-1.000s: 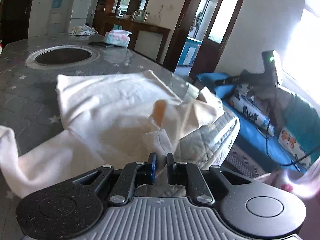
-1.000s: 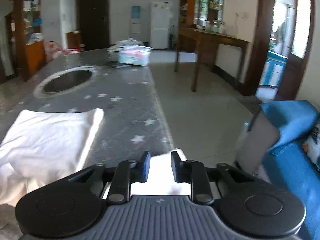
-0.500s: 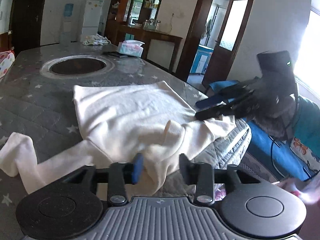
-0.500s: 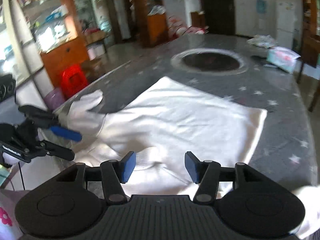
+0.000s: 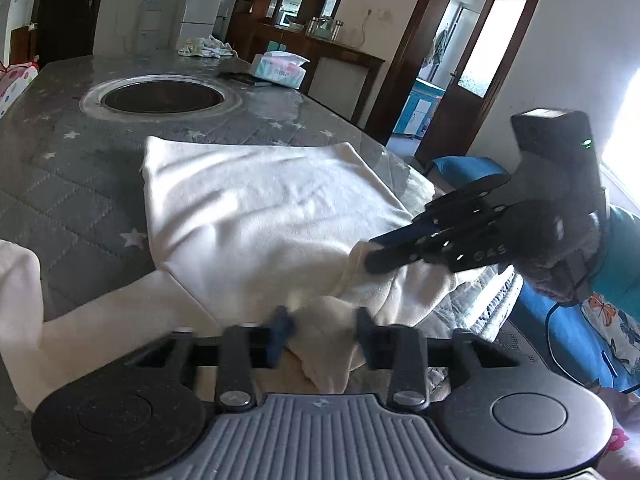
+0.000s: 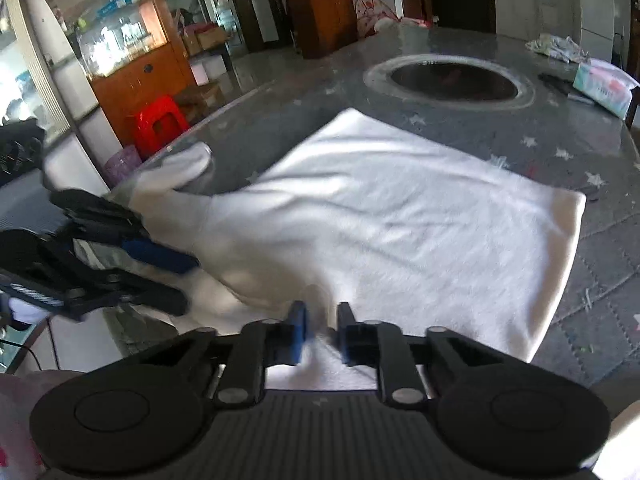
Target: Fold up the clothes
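A white long-sleeved garment [image 5: 260,208] [image 6: 400,220] lies flat on the grey star-patterned table [image 5: 60,168] [image 6: 600,272]. One sleeve [image 5: 24,280] [image 6: 176,176] trails off to the left. My left gripper [image 5: 322,332] [image 6: 188,284] is at the garment's near edge, its jaws closing with a bunched fold filling the gap between them. My right gripper [image 6: 322,332] [image 5: 372,254] is further right along that edge. Its jaws are also closing, with white cloth in the narrow gap.
A round recessed opening [image 5: 160,98] [image 6: 452,80] sits in the table beyond the garment, with a tissue pack [image 5: 280,70] [image 6: 602,88] near the far edge. A blue sofa [image 5: 580,340] stands by the table's right side, a red stool [image 6: 160,126] on its left.
Both grippers opened wide, then narrowed on the near edge of the garment. The right gripper swung round from the table's corner to face the garment.
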The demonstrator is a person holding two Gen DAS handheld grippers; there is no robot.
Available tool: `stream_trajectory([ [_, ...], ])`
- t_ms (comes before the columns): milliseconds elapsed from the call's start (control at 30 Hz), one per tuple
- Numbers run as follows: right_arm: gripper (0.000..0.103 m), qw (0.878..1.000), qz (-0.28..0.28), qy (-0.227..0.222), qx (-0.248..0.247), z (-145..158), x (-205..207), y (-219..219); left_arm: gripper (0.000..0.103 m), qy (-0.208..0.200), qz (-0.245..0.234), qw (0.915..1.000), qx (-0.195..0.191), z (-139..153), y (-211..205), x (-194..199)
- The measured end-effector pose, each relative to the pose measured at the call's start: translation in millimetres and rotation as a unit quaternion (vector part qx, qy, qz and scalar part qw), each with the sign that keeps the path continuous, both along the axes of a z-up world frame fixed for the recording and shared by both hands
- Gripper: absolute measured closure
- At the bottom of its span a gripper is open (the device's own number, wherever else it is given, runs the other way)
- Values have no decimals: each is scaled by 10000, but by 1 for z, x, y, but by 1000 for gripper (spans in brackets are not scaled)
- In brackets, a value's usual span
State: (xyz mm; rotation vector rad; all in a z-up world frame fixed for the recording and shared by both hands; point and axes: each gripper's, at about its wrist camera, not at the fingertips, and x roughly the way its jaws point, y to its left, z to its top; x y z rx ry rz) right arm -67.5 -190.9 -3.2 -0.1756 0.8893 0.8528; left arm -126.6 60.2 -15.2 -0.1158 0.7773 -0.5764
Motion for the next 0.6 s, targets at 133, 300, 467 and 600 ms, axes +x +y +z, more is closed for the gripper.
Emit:
stream_trajectory([
  [133, 91, 9996, 162, -229, 45, 22, -24, -9, 90, -136, -85, 9998, -149, 6, 4, -10],
  [300, 91, 9979, 549, -345, -19, 42, -59, -17, 91, -364, -381, 9983, -268, 19, 7, -34],
  [467, 91, 9939, 1066, -106, -275, 39, -88, -23, 94, -411, -795, 9956, -275, 25, 8, -57],
  [600, 86, 9907, 1295, 85, -401, 35, -99, -28, 94, -357, -1146, 9924, -270, 24, 11, -67],
])
